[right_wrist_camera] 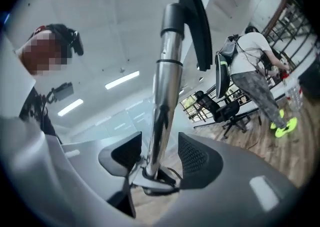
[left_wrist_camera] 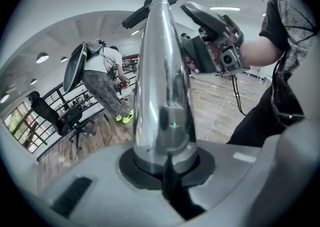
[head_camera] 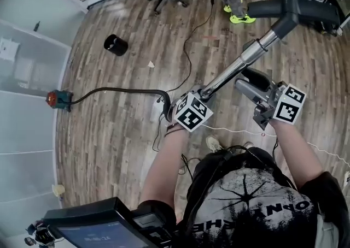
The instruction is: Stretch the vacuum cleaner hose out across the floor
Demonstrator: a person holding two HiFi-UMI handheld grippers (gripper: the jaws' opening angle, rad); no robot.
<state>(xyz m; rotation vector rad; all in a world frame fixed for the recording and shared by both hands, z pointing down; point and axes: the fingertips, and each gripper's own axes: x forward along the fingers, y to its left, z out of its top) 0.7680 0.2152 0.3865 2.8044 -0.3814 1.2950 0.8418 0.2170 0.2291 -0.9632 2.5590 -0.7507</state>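
Black printed T-shirt (head_camera: 251, 203), marker-cubed left gripper (head_camera: 203, 93)

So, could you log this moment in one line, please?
left hand-held gripper: shut on wand | right hand-held gripper: open around wand | hose: curved on floor

A black vacuum hose (head_camera: 120, 89) lies on the wood-plank floor at centre left of the head view. It curves in a shallow arc from a small red-and-teal fitting (head_camera: 57, 99) near the left edge toward mid-frame. Its chrome wand (head_camera: 238, 66) slants toward the upper right, raised, and ends in a black floor head (head_camera: 298, 9).
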